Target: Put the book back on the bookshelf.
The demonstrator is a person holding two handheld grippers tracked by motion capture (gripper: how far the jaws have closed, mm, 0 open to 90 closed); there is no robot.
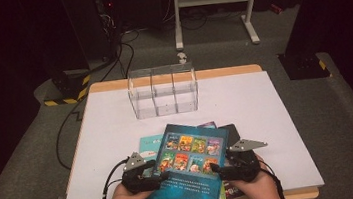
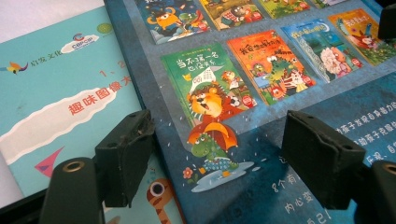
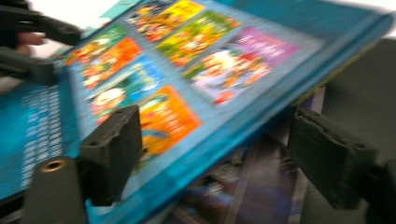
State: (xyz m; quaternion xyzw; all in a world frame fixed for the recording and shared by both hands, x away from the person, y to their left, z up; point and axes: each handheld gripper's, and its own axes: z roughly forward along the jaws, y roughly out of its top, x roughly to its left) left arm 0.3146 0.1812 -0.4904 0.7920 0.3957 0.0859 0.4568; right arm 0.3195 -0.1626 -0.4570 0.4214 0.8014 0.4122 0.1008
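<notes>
A dark blue picture book (image 1: 192,168) with a grid of small colourful covers printed on it lies on top of a pile of books at the table's near edge. My left gripper (image 1: 160,174) is at its left edge. In the left gripper view its jaws (image 2: 219,154) stand wide apart, one at the blue book's (image 2: 280,140) edge and one over the cover, pressing on nothing. My right gripper (image 1: 216,168) is at the right edge. In the blurred right gripper view its jaws (image 3: 215,154) straddle the edge of the blue book (image 3: 187,79), which looks tilted up there. Both are open.
A teal book (image 1: 149,145) (image 2: 60,93) lies under the blue one at the left, and a dark book (image 1: 229,133) (image 3: 243,186) under it at the right. A clear plastic box with dividers (image 1: 163,91) stands at the far middle of the white table (image 1: 267,119).
</notes>
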